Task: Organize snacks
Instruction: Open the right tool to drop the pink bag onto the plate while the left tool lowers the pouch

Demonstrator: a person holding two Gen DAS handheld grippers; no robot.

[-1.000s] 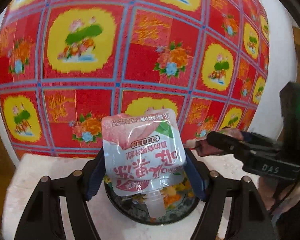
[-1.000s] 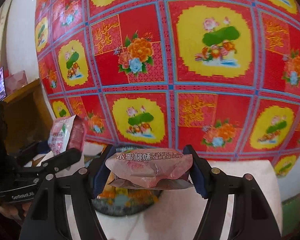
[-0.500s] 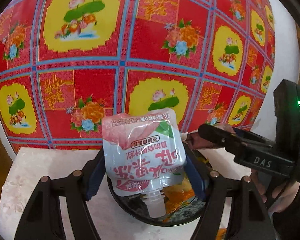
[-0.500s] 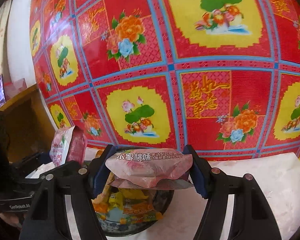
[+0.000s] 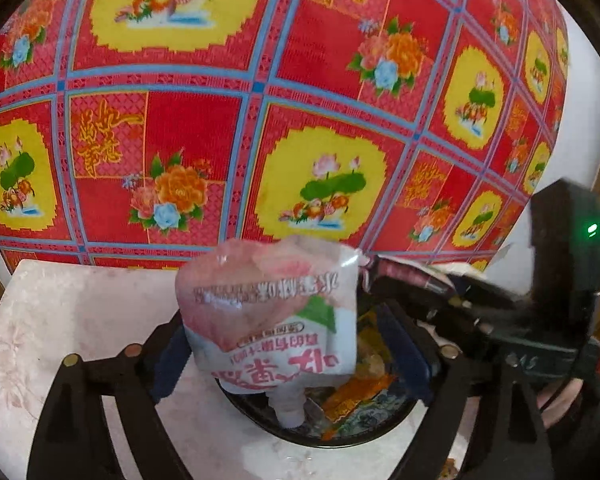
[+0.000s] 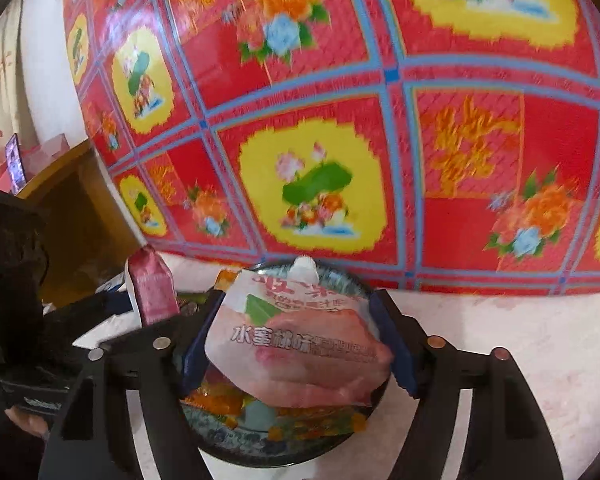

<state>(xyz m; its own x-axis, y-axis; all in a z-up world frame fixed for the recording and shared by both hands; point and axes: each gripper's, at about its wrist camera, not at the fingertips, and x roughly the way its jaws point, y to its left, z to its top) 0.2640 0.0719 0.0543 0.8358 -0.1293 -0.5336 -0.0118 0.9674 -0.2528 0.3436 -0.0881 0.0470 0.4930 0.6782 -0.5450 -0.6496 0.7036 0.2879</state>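
Note:
My left gripper is shut on a pink and white spouted jelly pouch, spout down, over the near rim of a dark patterned bowl that holds orange and yellow snacks. My right gripper is shut on a second pink spouted pouch, spout pointing away, directly above the same bowl. In the right wrist view the left gripper's pouch shows edge-on at the left. In the left wrist view the right gripper's body reaches in from the right over the bowl.
The bowl stands on a pale marbled table, also seen in the right wrist view. A red, yellow and blue flowered cloth hangs close behind the table. A wooden shelf stands at far left.
Both grippers have tilted down and moved over the bowl. The right pouch has swung so its face and spout show. The left pouch has tilted in its grip.

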